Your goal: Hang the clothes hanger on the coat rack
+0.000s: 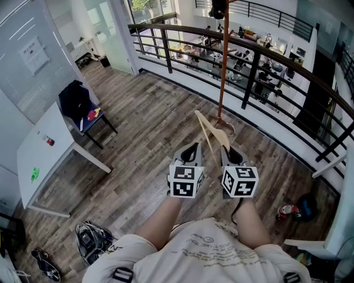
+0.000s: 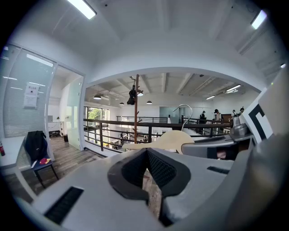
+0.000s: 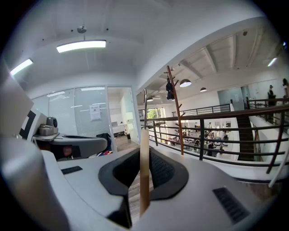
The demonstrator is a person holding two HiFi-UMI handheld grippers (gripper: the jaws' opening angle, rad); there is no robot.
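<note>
A pale wooden clothes hanger (image 1: pixel 211 134) with a metal hook sticks up and forward from my right gripper (image 1: pixel 230 152), which is shut on it. In the right gripper view the hanger (image 3: pixel 144 171) shows edge-on, clamped between the pads. My left gripper (image 1: pixel 191 149) is beside it on the left, shut with nothing in it; its pads (image 2: pixel 159 168) meet at the tip. From the left gripper view the hanger (image 2: pixel 168 140) and the right gripper (image 2: pixel 226 145) are to the right. The brown coat rack (image 1: pixel 223 66) stands ahead by the railing, some way beyond both grippers, also visible as a pole (image 3: pixel 176 113) with pegs.
A dark railing (image 1: pixel 251 66) curves behind the rack, with a lower floor beyond it. A dark item (image 1: pixel 217 8) hangs at the rack's top. Left are a white table (image 1: pixel 44 160) and a chair with dark clothing (image 1: pixel 83 108). A bag (image 1: pixel 91 240) lies at bottom left, small objects (image 1: pixel 298 209) at right.
</note>
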